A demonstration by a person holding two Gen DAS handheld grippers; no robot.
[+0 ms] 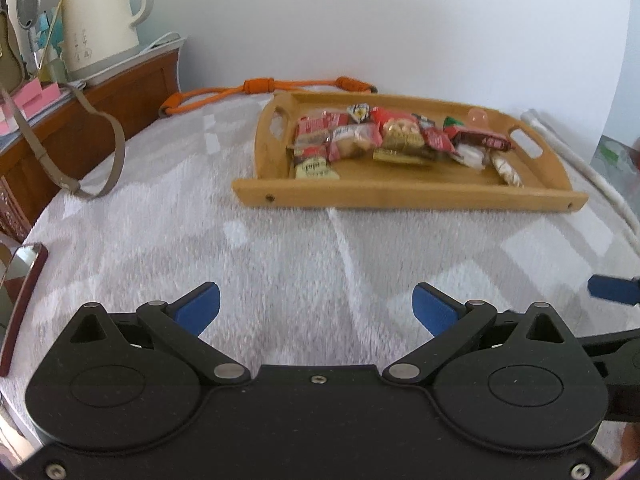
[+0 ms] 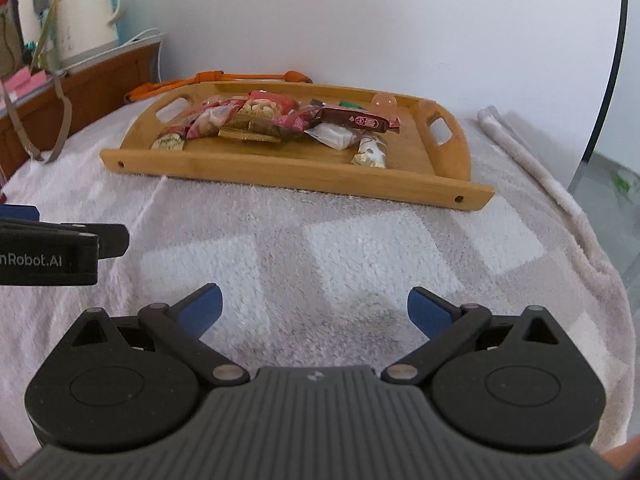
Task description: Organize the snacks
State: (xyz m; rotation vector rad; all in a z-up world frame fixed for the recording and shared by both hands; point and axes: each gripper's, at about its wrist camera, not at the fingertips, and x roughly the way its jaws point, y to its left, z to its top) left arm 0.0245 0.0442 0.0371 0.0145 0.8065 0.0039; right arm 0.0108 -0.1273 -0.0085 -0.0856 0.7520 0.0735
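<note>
Our left claw [image 1: 316,308] sits low in the left wrist view with its blue fingers spread wide and nothing between them. Our right claw [image 2: 315,307] is the same in its own view: splayed wide, holding nothing. Both hover over the pale towel [image 2: 320,248] that covers the surface. At the left edge of the right wrist view we see the side of the left claw; at the right edge of the left wrist view, a blue fingertip of the right one.

Beyond the claws, well apart from them, the wooden tray [image 1: 400,194] lies in the upper middle of each frame. The snacks [image 1: 400,136] are piled inside it, mostly red and brown wrappers, with a white packet [image 2: 334,136] and a dark brown bar [image 2: 356,120] toward the right end. A small clear dome [image 2: 385,104] rests near the tray's far rim.

Behind the tray lies an orange cord [image 1: 256,86]. At upper left a cream kettle [image 1: 100,20] stands on a wooden ledge [image 1: 120,96], and a grey strap [image 1: 80,152] hangs down onto the towel.
</note>
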